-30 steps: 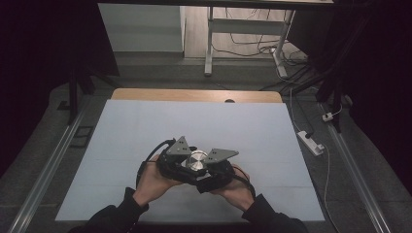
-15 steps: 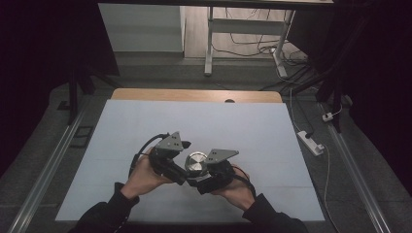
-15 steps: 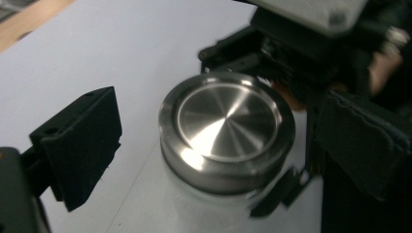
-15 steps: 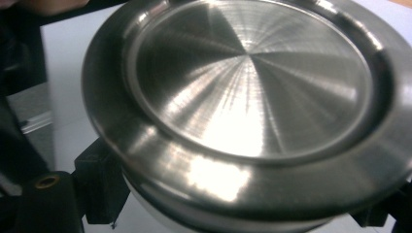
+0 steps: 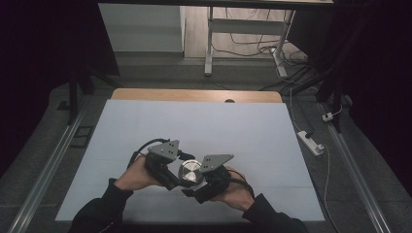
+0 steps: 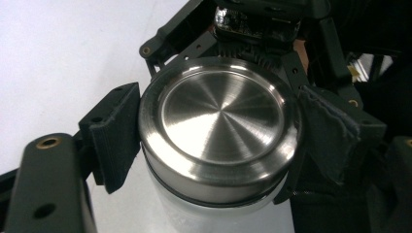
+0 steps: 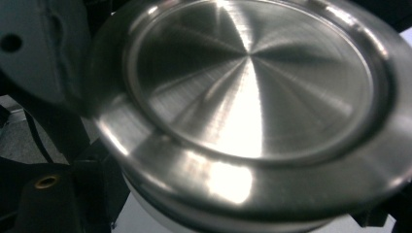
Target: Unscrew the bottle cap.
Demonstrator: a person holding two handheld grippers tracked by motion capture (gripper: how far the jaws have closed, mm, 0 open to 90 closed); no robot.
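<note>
The left gripper (image 5: 171, 180), jaws just closed, pinched the steel lid (image 6: 218, 131); the right gripper (image 5: 198, 187) at 3 o'clock clamped the white container (image 6: 194, 216), bracing it, likely for unscrewing.

A white sheet (image 5: 194, 131) covers the table (image 5: 194, 95), leaving a wooden strip bare along the far edge. Grey floor (image 5: 160, 63) surrounds it, dark at both sides. Beyond stands a white desk frame (image 5: 209, 39) among cables (image 5: 252, 41); a power strip (image 5: 311, 142) lies right.
</note>
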